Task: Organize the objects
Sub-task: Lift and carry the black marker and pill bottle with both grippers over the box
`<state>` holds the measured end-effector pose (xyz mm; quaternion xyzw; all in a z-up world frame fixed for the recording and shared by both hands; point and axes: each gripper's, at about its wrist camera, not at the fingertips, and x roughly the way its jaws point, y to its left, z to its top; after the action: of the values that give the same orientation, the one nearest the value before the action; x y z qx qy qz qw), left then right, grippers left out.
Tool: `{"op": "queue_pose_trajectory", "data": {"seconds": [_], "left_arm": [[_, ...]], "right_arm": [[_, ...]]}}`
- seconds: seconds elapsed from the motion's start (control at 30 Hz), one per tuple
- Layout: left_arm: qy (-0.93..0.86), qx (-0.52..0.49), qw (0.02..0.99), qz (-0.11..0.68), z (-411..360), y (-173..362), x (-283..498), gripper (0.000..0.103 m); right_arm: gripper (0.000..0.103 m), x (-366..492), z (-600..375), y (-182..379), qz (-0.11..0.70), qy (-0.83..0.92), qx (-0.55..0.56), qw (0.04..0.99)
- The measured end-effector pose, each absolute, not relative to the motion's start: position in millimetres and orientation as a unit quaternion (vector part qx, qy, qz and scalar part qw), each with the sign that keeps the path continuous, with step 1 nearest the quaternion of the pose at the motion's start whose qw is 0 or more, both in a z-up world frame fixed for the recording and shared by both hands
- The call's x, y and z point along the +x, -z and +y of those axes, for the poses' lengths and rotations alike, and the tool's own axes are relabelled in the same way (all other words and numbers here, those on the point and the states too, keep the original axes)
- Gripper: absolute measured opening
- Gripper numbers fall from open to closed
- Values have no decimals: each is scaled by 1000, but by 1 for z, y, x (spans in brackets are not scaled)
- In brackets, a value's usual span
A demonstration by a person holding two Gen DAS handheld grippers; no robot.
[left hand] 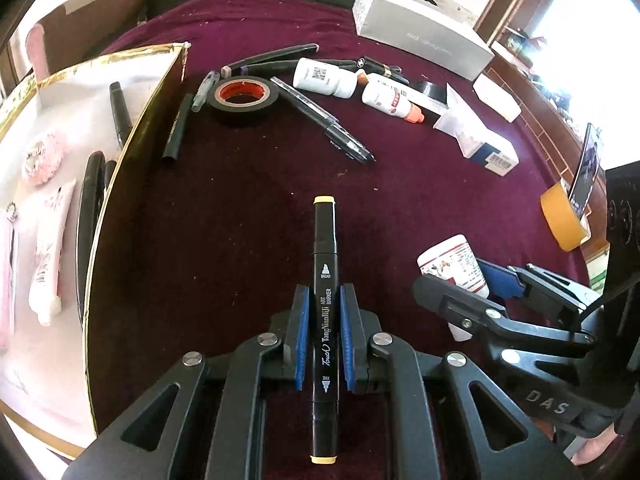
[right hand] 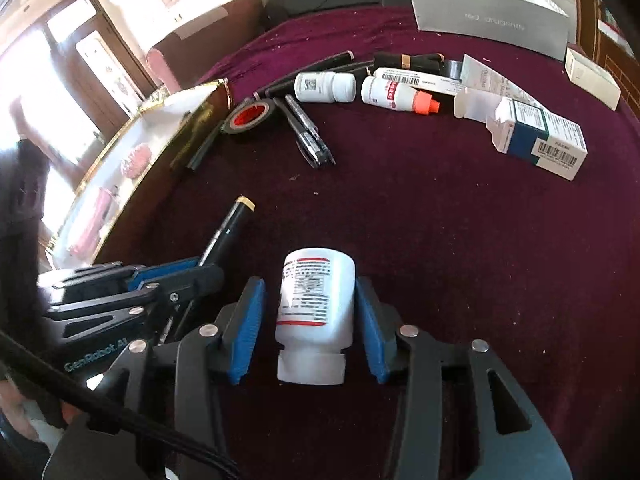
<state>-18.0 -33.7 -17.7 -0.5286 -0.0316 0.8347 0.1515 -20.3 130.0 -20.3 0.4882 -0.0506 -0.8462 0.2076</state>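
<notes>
Black marker (left hand: 325, 320): held in the left gripper (left hand: 324, 336), blue pads against its barrel, pointing forward, above the maroon cloth (left hand: 248, 240).
White bottle (right hand: 316, 312): between the right gripper (right hand: 310, 320) pads, cap toward the camera; slight gaps show each side, so the jaws look narrow but not tight.
Tray (left hand: 132, 136): gold-edged, just left, already holding pens and pink tubes.
Clutter beyond: tape roll (left hand: 242, 98), pens, two bottles, cartons.
Risk: the round bottle may roll or slip out if lifted before the pads bear on it; the long marker could catch the tray rim.
</notes>
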Motion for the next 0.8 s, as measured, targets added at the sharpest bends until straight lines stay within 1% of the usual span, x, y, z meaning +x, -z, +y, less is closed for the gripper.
{"op": "queue_pose_trajectory", "data": {"seconds": [0.1, 0.23, 0.27, 0.33, 0.37, 0.53, 0.67, 0.8], "left_arm": [[-838, -525, 150, -24, -32, 17, -16, 12], [-843, -518, 146, 3, -27, 16, -11, 13], [-844, -516, 144, 9, -25, 16, -9, 13], [-847, -512, 138, 19, -23, 16, -8, 12], [-849, -511, 137, 21, -22, 16, -7, 12], [-856, -498, 141, 1, -28, 7, -3, 12], [-860, -487, 147, -38, -44, -12, -3, 12], [-871, -466, 141, -62, -66, -38, -1, 12]], "right_arm": [[44, -16, 127, 20, -39, 850, 486, 200], [44, -10, 134, 20, -51, 851, 485, 195], [42, -10, 135, 20, -53, 850, 486, 195], [34, -10, 138, 21, -58, 851, 485, 193], [34, -10, 139, 21, -60, 851, 485, 193], [34, -8, 134, 14, -70, 852, 474, 210], [34, -5, 123, -3, -68, 857, 456, 232], [34, -7, 107, -20, -67, 857, 440, 259]]}}
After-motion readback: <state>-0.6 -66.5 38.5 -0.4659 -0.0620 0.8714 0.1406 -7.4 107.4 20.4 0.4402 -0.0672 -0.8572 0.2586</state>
